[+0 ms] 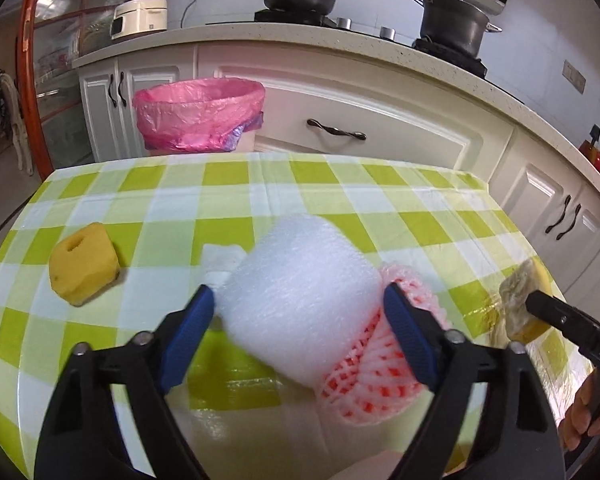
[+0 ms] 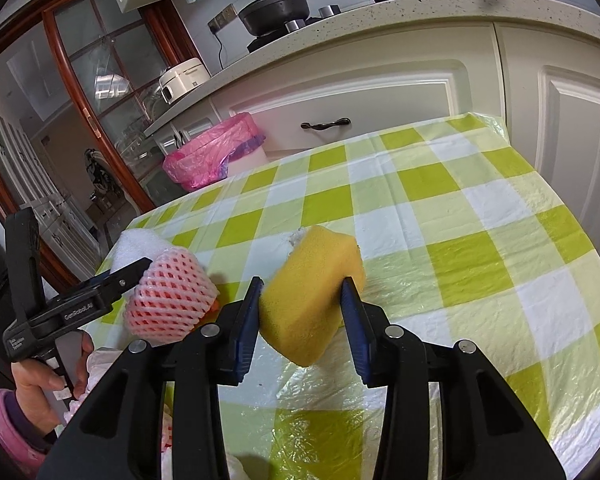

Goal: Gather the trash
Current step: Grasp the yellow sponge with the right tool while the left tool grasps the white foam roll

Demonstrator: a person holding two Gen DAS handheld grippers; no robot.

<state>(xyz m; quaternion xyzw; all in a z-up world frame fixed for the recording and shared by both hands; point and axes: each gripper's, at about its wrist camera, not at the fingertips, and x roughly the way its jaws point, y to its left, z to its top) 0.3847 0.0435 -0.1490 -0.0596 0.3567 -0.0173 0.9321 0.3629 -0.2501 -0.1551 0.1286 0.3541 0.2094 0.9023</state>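
Note:
My left gripper [image 1: 299, 300] is shut on a white foam roll [image 1: 300, 292] together with a pink foam fruit net [image 1: 374, 376], just above the green checked tablecloth [image 1: 260, 184]. The same bundle shows in the right wrist view, with the net [image 2: 168, 296] facing me. My right gripper [image 2: 302, 292] is shut on a yellow sponge [image 2: 312, 288] above the table; it also shows at the right edge of the left wrist view [image 1: 520, 300]. A second yellow sponge with a hole [image 1: 82, 268] lies on the table to the left. A crumpled white tissue [image 1: 222, 260] lies behind the foam roll.
A bin lined with a pink bag [image 1: 200, 114] stands on the floor beyond the table's far edge, against white cabinets [image 1: 360, 120]; it shows in the right wrist view too [image 2: 212, 152]. Pots and a rice cooker sit on the counter [image 1: 300, 36].

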